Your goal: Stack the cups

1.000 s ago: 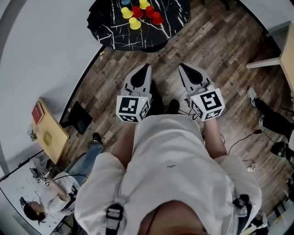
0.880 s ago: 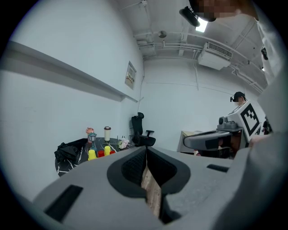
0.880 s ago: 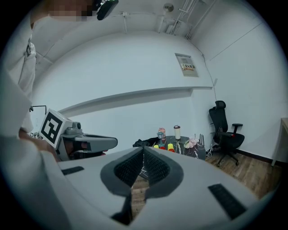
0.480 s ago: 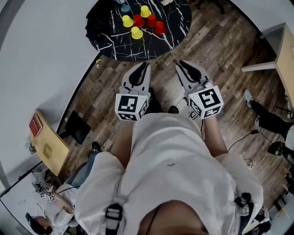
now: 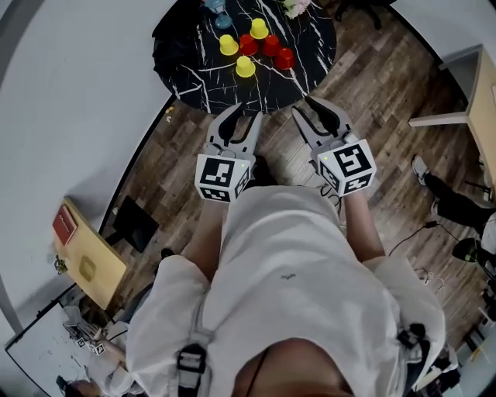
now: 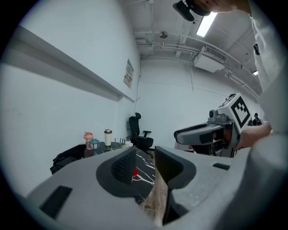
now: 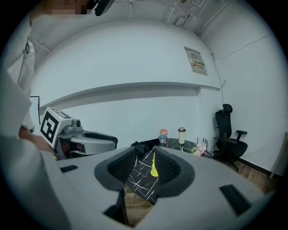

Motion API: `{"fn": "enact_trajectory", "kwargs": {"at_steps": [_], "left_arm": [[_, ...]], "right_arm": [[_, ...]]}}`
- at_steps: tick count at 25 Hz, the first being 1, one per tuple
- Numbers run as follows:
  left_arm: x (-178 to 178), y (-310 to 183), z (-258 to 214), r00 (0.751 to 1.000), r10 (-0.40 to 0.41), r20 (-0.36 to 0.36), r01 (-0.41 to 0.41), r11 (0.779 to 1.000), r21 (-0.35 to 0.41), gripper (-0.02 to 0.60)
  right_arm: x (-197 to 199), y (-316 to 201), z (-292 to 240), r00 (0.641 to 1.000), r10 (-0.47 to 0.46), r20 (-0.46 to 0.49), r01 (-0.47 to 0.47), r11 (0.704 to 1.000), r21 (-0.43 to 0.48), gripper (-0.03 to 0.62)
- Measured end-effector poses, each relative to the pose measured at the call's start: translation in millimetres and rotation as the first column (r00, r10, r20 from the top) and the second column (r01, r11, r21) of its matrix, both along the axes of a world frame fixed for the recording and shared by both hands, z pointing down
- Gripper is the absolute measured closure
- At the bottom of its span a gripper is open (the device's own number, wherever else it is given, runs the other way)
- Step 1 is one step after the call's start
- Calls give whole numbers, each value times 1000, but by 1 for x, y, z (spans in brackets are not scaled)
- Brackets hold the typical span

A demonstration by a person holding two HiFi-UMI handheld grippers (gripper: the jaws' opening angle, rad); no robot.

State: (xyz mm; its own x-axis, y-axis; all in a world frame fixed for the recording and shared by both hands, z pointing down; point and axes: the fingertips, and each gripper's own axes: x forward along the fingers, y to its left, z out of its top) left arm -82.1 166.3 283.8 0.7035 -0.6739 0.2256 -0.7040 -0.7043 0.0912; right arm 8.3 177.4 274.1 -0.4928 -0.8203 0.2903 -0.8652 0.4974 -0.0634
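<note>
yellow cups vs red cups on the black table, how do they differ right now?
Colour aside, the yellow cups are spread out in a wide triangle, while the red cups bunch close together in a bent row across its middle. One yellow cup stands farthest back on the table; no red cup sits that far back. Shared: three of each, all standing singly on the table, none stacked yet.

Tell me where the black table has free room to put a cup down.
Bare: the near strip of the black table, between the cups and the rim, and its right side beyond the red cups. Crowded: the middle, with three yellow cups and three red ones, and the far edge with a lantern and flowers. A dark cloth covers the left.
</note>
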Motion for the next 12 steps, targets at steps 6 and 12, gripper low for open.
{"fn": "enact_trajectory", "kwargs": {"at_steps": [6, 12], "left_arm": [[-25, -23, 9, 1000, 27, -10, -28, 999, -19, 459], [-40, -40, 22, 999, 46, -22, -47, 998, -43, 456]], "right_arm": [[-32, -27, 12, 1000, 12, -16, -12, 1000, -25, 453], [-48, -41, 28, 999, 32, -29, -34, 998, -54, 442]]}}
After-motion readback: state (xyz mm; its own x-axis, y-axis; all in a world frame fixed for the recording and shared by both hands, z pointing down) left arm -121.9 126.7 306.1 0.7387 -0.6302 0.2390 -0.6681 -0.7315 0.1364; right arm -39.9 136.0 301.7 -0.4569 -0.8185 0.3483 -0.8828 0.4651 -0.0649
